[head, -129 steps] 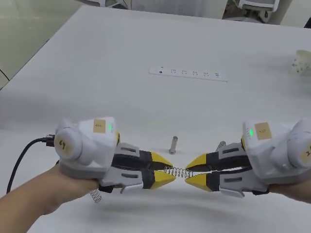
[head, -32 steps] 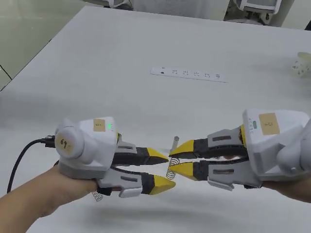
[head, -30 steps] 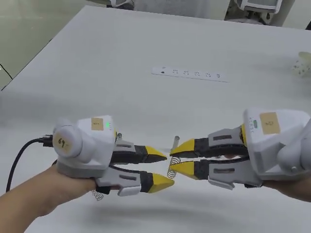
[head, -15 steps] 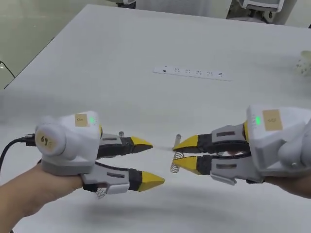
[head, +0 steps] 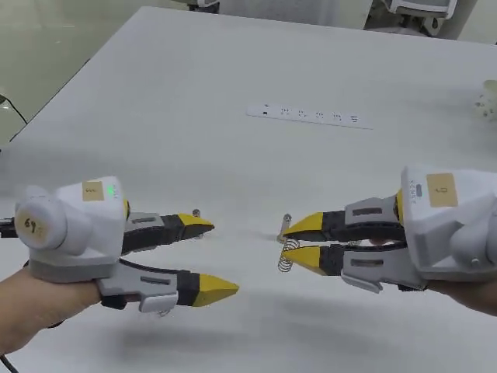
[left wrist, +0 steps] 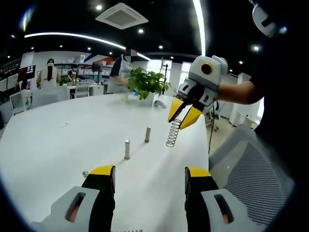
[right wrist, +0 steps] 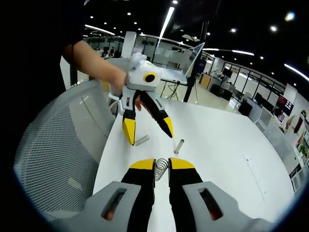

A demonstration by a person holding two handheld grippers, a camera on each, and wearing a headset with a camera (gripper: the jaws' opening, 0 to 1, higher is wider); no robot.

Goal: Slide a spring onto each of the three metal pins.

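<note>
My right gripper (head: 296,242) is shut on one end of a small steel spring (head: 286,256), which hangs free from its yellow tips just above the table. The same spring (right wrist: 161,169) sits pinched between its jaws in the right gripper view. A bare metal pin (head: 286,222) stands upright just behind those tips. My left gripper (head: 217,256) is open and holds nothing, well to the left of the spring. In the left gripper view, the bare pin (left wrist: 127,149) stands ahead with a coiled-looking pin (left wrist: 147,134) beyond it. A second spring (right wrist: 141,140) lies loose on the table.
A white power strip (head: 311,116) lies across the far middle of the white table (head: 233,62). A black cable trails from the left gripper. A mesh chair (right wrist: 58,150) stands at the table's near edge. A potted plant (left wrist: 147,82) and people are in the background.
Both grippers first held the spring between them. The left gripper has since opened, let go and drawn away to the left. The right gripper keeps the spring near the pin.
</note>
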